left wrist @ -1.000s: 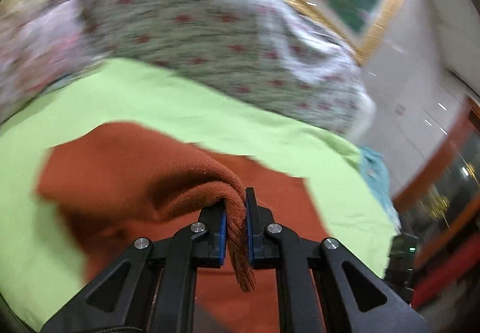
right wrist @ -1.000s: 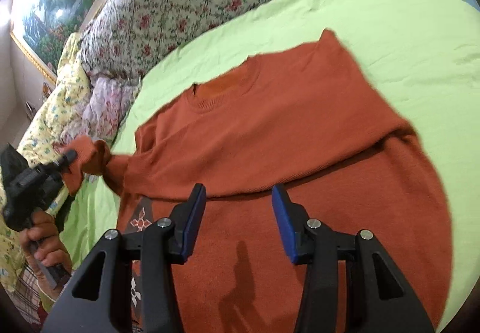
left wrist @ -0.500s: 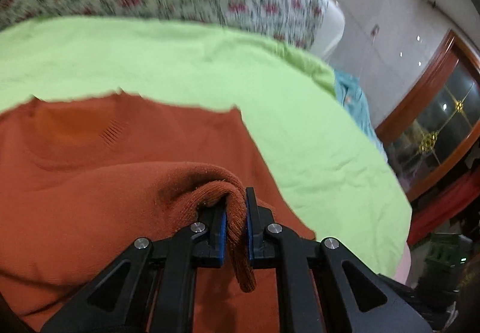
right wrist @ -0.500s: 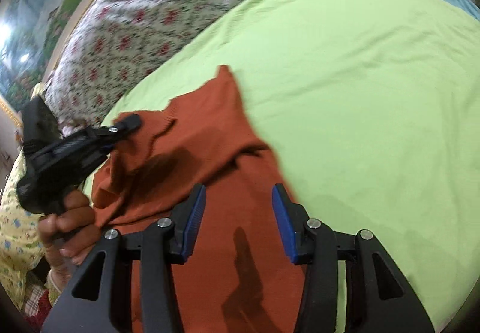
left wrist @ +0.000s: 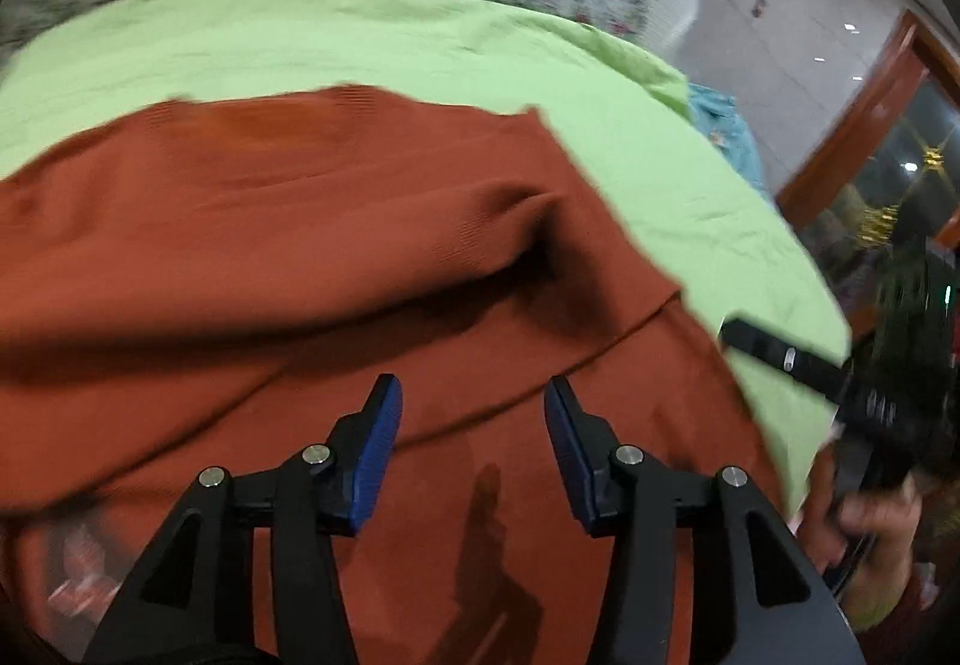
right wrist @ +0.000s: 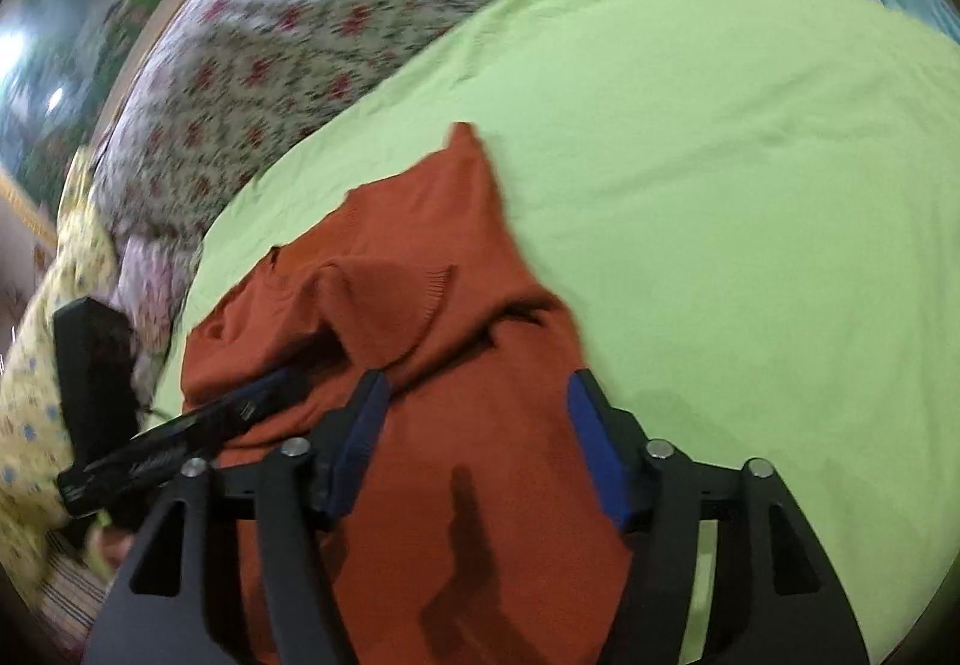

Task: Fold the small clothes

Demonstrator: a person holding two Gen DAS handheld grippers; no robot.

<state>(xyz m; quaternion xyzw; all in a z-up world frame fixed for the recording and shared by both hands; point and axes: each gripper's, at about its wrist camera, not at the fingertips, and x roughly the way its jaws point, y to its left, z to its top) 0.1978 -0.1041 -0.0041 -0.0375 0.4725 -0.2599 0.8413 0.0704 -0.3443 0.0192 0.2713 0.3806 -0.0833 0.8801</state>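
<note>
A rust-orange knit sweater [left wrist: 336,221] lies on the lime green sheet [left wrist: 420,41], with one sleeve folded across its body. My left gripper [left wrist: 474,413] is open and empty just above the sweater's lower part. My right gripper [right wrist: 474,413] is open and empty over the sweater [right wrist: 432,317] near its right edge. The sleeve cuff [right wrist: 420,293] lies loose on top. The left gripper [right wrist: 252,404] shows at the left of the right wrist view, and the right gripper [left wrist: 780,350] at the right of the left wrist view.
A floral quilt [right wrist: 312,41] lies bunched along the far side of the sheet [right wrist: 720,185]. A yellow patterned cloth [right wrist: 36,365] lies at the left. A teal cloth [left wrist: 726,125] lies at the sheet's far right edge. A wooden cabinet [left wrist: 870,125] stands beyond.
My left gripper carried the sleeve across the sweater's body, then opened and let it go. My right gripper has stayed open and swung toward the sweater's right side.
</note>
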